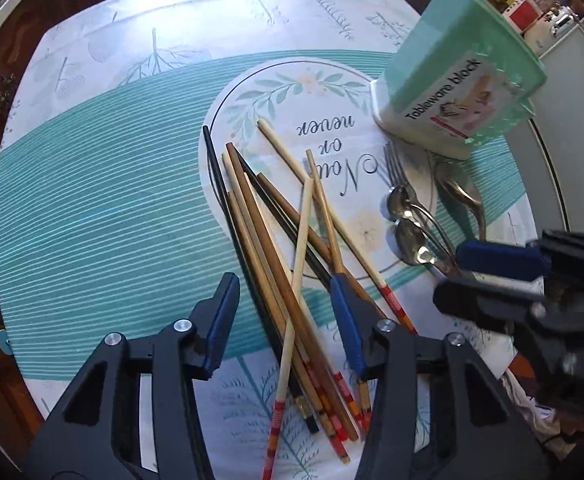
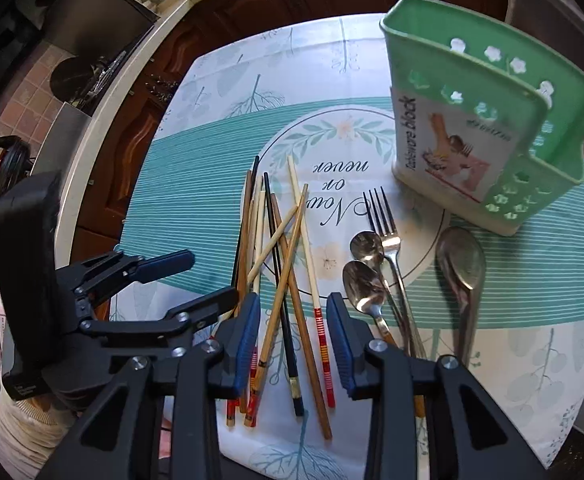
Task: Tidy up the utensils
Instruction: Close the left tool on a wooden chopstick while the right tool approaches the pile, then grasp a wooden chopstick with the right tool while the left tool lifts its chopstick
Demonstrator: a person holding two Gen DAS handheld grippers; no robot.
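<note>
1. two grippers, left gripper (image 1: 288, 320) and right gripper (image 2: 294, 338), hang partly open, straddling loose chopsticks (image 2: 280, 280), gripping nothing.
2. green holder (image 2: 484, 120) stands at two o'clock, open-topped to receive them.
3. spoons (image 2: 366, 264) lie at three o'clock.

Black tongs (image 1: 288, 312), blue pads (image 1: 346, 320)

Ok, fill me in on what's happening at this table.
A person is sorting cutlery with two handheld grippers. Both the left gripper and the right gripper straddle the loose pile of chopsticks on the tablecloth, jaws part open, gripping nothing yet. The fork and spoons lie beside the pile, and the green holder stands upright behind them, with nothing visible in it.
</note>
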